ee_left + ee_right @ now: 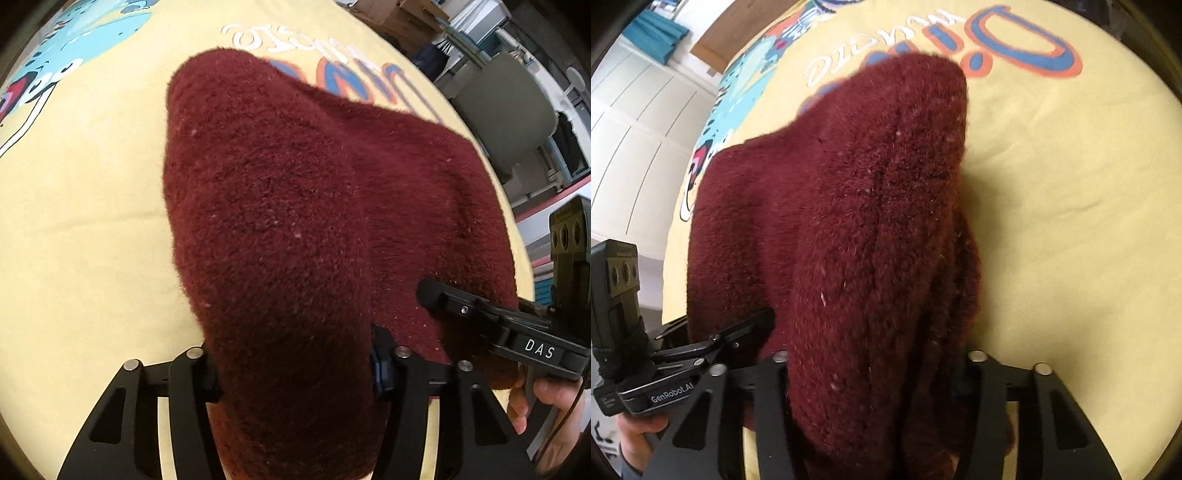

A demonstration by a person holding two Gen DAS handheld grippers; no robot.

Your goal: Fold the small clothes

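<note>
A fuzzy dark red garment [295, 206] hangs lifted over a yellow printed sheet [81, 221]. My left gripper [295, 373] is shut on its near edge, and cloth fills the gap between the fingers. My right gripper [879, 373] is shut on the same garment [857, 206], a little further along that edge. The right gripper also shows in the left wrist view [491, 321], at the garment's right side. The left gripper shows in the right wrist view [713, 343], at the garment's left. The cloth hides all the fingertips.
The yellow sheet [1071, 221] has cartoon prints and blue-orange lettering [1027, 48]. Past its right edge stand a grey-green chair [506, 110] and boxes [399, 14]. White cupboard doors [631, 136] are on the left.
</note>
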